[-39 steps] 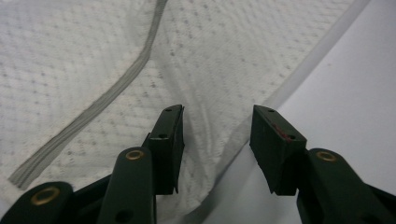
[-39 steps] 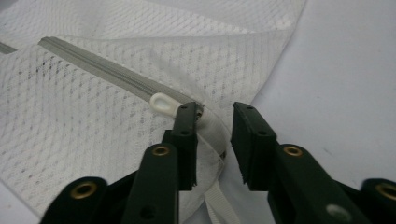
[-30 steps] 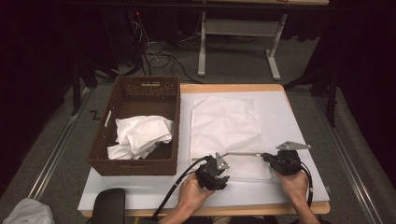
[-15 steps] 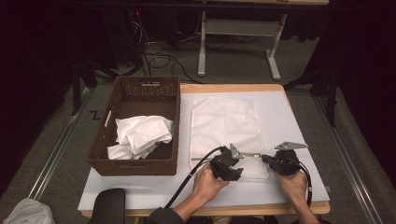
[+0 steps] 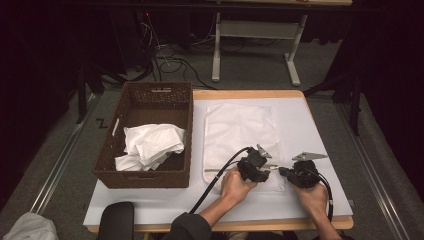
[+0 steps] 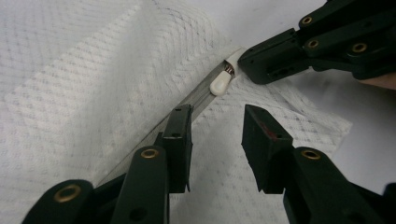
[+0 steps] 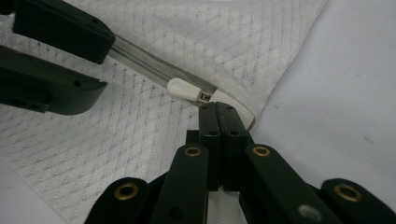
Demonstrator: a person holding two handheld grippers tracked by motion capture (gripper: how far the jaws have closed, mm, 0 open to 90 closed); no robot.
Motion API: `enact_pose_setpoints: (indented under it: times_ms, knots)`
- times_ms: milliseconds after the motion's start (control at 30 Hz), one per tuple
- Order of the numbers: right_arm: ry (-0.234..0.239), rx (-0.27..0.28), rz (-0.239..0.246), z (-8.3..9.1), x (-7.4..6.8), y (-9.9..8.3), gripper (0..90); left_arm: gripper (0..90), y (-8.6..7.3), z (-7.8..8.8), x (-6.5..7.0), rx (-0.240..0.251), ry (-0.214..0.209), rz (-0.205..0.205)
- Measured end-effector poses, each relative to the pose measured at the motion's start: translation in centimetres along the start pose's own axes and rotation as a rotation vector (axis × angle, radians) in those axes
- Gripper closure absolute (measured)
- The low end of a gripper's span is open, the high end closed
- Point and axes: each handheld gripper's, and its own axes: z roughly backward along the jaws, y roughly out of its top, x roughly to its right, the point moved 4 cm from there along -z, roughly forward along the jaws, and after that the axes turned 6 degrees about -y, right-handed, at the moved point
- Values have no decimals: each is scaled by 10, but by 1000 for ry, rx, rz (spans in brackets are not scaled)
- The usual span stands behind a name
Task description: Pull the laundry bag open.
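Observation:
A white quilted cloth cover (image 5: 240, 130) lies flat on the table, its zipper (image 6: 196, 100) along the near edge. The white zipper pull (image 6: 220, 84) (image 7: 182, 88) sits near the zipper's right end. My right gripper (image 5: 283, 171) (image 7: 217, 106) is shut on the cover's hem just past the pull. My left gripper (image 5: 270, 167) (image 6: 217, 116) is open, just short of the pull, one jaw over the zipper tape. Its jaws have just been closing, with only flat cloth under the gap. The two grippers' tips nearly meet.
A brown wicker basket (image 5: 150, 97) stands left of the cover, with crumpled white cloths (image 5: 150, 145) inside. The white table mat (image 5: 310, 125) shows bare to the right of the cover. A dark chair back (image 5: 117, 220) stands at the table's near left edge.
My left hand has moved right along the cover's near edge, up to the right gripper. Its jaws stand narrower than before. The right gripper has stayed in place.

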Motion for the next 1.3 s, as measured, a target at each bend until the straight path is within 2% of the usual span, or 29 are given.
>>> enact_pose_setpoints:
  times_ms: [100, 133, 300, 467, 600, 833, 933, 1133, 1300]
  knots:
    - [-1, 0, 3, 0, 0, 0, 900, 653, 2, -4, -1, 0, -5, 9]
    - [-3, -1, 3, 0, 0, 0, 900, 661, 4, -7, -2, 8, -19, 29]
    - [1, -1, 0, 0, 0, 0, 900, 709, 9, -13, -7, 15, -47, 65]
    - [0, -3, 0, 0, 0, 0, 900, 748, 12, -21, -8, 2, -65, 70]
    - [0, -3, 2, 0, 0, 0, 900, 772, 15, -26, -8, -7, -62, 66]
    - [-1, -3, 9, 0, 0, 0, 900, 791, 16, -33, -10, -10, -81, 98]
    - [-4, -5, 6, 0, -1, 0, 900, 801, 16, -33, -11, -9, -101, 117]
    - [-3, -4, 9, 0, -1, 0, 900, 804, 17, -32, -11, -8, -111, 117]
    - [-4, -9, 6, 0, -1, 0, 900, 797, 18, -34, -4, 1, -137, 109]
